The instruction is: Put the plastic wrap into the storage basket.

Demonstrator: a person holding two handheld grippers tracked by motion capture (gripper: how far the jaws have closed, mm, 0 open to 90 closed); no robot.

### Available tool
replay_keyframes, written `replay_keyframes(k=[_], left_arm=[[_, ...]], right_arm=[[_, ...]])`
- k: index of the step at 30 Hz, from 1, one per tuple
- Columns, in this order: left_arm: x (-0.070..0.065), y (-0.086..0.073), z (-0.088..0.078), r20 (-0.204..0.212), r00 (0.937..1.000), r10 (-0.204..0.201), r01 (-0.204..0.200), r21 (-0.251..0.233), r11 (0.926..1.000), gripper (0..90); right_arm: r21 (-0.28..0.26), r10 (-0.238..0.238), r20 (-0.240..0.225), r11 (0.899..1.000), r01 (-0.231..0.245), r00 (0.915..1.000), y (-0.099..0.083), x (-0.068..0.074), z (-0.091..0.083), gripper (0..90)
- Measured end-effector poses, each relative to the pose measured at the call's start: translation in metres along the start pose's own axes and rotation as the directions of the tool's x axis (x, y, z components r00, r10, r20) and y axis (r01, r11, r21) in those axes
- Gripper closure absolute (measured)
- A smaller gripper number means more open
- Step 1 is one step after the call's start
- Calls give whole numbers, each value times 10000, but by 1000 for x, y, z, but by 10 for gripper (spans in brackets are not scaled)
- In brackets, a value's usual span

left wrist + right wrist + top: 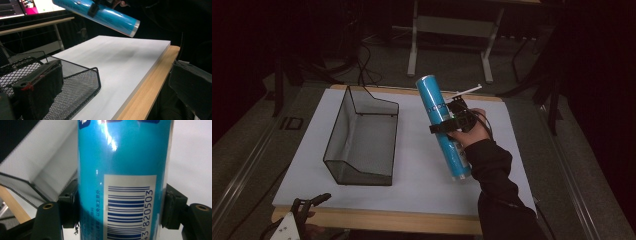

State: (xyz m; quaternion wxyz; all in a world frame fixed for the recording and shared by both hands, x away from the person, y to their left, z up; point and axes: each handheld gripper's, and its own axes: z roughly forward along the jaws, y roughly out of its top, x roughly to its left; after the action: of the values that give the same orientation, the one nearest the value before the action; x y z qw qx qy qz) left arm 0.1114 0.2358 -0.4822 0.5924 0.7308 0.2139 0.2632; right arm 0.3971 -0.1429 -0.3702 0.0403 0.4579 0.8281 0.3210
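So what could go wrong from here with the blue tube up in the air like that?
The right gripper is shut on the blue tube near its middle, and the tube hangs tilted above the white board. The glossy wall could slide between the fingers and drop. It is also long, so an end might knock the rim of the mesh basket on the way over.
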Motion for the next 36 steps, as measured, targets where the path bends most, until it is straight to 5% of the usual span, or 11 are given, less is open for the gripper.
replay_keyframes(k=[7, 16, 36], left_arm=[[-1, 0, 1, 20, 10000, 50, -50, 6, 10000, 2], [-1, 0, 1, 57, 10000, 67, -67, 16, 10000, 2], [0, 0, -1, 50, 10000, 59, -58, -70, 10000, 2]], right_arm=[[-989, 446, -103, 9941, -454, 9990, 19, 10, 0, 315], [-1803, 312, -181, 9830, -339, 9993, 37, 27, 6, 315], [-3340, 891, -1039, 9350, -1192, 9906, 67, 69, 40, 315]])
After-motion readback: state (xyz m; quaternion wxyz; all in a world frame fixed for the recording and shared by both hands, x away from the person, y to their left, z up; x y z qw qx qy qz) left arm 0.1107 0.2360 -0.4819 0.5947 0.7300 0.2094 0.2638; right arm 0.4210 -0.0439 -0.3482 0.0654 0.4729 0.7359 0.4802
